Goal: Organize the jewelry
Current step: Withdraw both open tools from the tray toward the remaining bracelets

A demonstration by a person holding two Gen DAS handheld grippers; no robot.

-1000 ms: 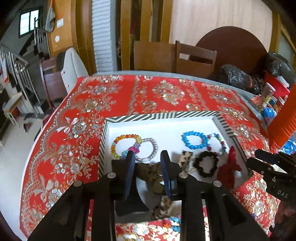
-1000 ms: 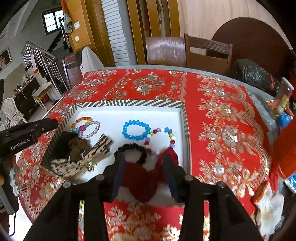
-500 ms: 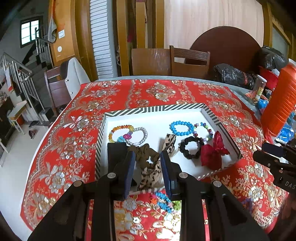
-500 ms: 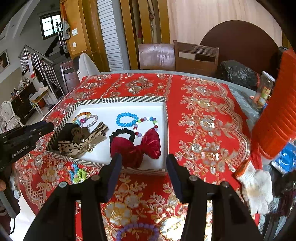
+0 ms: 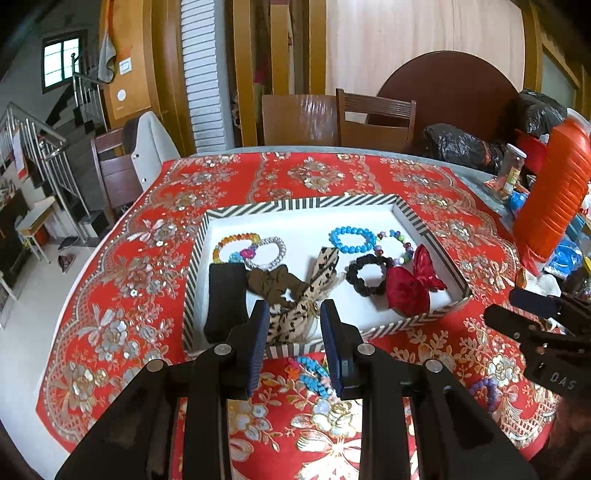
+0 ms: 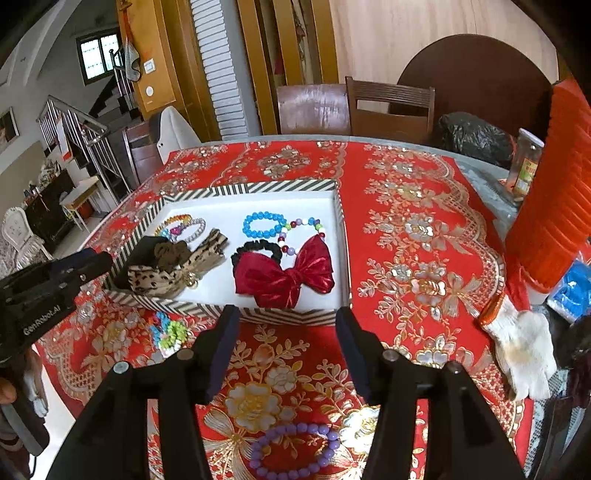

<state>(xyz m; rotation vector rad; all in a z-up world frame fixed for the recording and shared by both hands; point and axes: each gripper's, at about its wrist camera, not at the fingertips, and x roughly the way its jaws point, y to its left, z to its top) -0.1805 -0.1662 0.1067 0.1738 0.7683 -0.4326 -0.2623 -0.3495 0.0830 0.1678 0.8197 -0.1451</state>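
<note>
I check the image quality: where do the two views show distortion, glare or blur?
Left wrist view: fisheye bends the striped tray edges; dark vignette in corners; window blown out. Right wrist view: same bending, glare on the red bow, purple bead bracelet near the bottom edge slightly soft.

Daylight enters through a small window (image 5: 61, 59) high at the left, above a staircase with a metal railing (image 5: 33, 136). Wooden chairs (image 5: 375, 118) stand behind the counter (image 5: 476, 177) against pale wood panelling (image 5: 424, 33). The floor (image 5: 33, 291) is pale.
</note>
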